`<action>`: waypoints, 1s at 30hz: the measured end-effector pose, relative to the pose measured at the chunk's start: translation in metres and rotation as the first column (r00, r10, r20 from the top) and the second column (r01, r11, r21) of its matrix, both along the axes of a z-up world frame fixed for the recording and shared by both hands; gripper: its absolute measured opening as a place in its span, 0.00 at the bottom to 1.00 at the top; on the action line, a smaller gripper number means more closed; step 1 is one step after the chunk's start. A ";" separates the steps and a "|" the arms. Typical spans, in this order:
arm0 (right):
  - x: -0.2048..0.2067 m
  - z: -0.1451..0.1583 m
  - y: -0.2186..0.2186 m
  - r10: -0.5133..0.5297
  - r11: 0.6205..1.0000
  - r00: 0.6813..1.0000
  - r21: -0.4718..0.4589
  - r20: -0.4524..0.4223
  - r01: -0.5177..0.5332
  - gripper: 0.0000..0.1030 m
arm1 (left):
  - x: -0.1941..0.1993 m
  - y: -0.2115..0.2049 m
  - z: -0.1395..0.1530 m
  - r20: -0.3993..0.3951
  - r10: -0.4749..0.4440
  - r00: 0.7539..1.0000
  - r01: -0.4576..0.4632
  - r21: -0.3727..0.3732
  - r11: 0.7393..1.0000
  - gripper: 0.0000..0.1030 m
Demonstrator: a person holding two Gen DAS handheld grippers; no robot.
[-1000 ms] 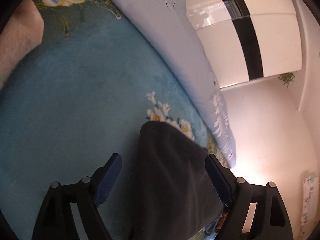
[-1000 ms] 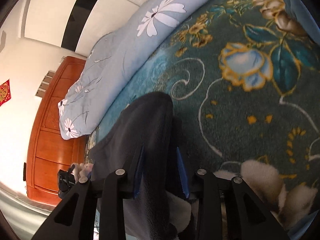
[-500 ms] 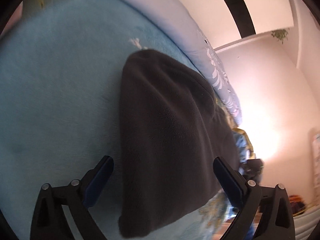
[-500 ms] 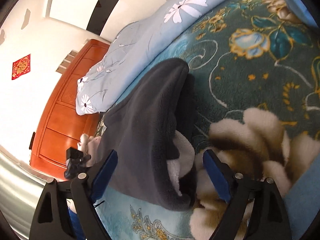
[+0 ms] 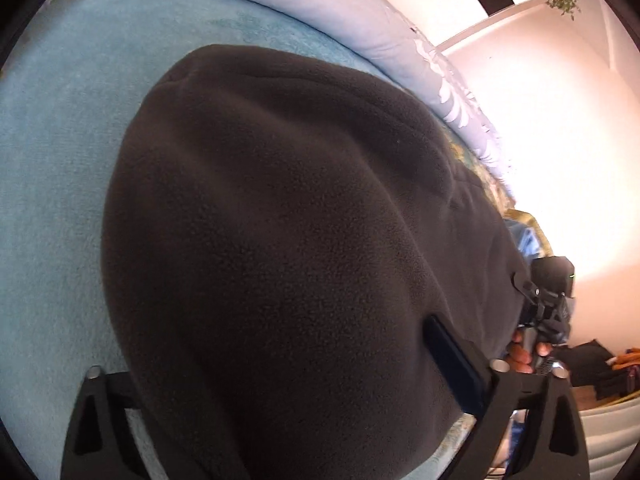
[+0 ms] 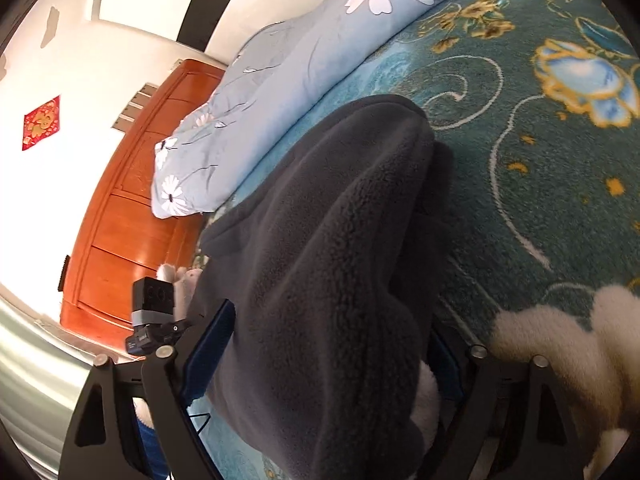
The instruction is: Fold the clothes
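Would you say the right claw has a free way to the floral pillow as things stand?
Probably not directly: the dark fleece lies bunched between the open right claw fingers and rises in front of them, between the claw and the pillow. It would likely have to lift over the fleece.

the fleece garment (image 6: 340, 240) is dark grey. the blanket (image 6: 540, 160) is teal with gold-edged blue flowers; the quilt (image 6: 304, 52) pale blue with white daisies.
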State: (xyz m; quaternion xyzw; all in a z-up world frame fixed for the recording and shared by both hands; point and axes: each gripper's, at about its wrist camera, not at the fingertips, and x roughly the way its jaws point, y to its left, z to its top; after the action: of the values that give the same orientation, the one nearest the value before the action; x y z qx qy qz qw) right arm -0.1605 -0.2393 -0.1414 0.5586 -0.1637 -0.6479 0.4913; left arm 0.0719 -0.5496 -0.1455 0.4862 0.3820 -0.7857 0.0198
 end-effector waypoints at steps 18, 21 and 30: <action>0.099 0.073 0.062 0.003 1.000 1.000 -0.014 -0.010 -0.003 0.35 | 0.110 0.098 0.089 -0.097 -0.069 0.993 0.049 -0.195 0.980 0.44; 0.126 0.091 0.074 0.018 1.000 1.000 -0.019 -0.004 -0.018 0.35 | 0.150 0.103 0.100 -0.130 -0.057 0.990 0.037 -0.152 0.988 0.43; 0.197 0.134 0.060 0.039 0.999 0.999 0.007 0.002 -0.039 0.35 | 0.239 0.080 0.131 -0.261 -0.037 0.965 0.004 -0.124 0.992 0.42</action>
State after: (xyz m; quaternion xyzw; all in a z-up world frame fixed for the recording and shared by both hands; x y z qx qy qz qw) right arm 0.0362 -0.1793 -0.0076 0.5642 -0.1510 -0.6381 0.5018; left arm 0.3109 -0.4693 -0.0141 0.3797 0.3273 -0.8652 -0.0094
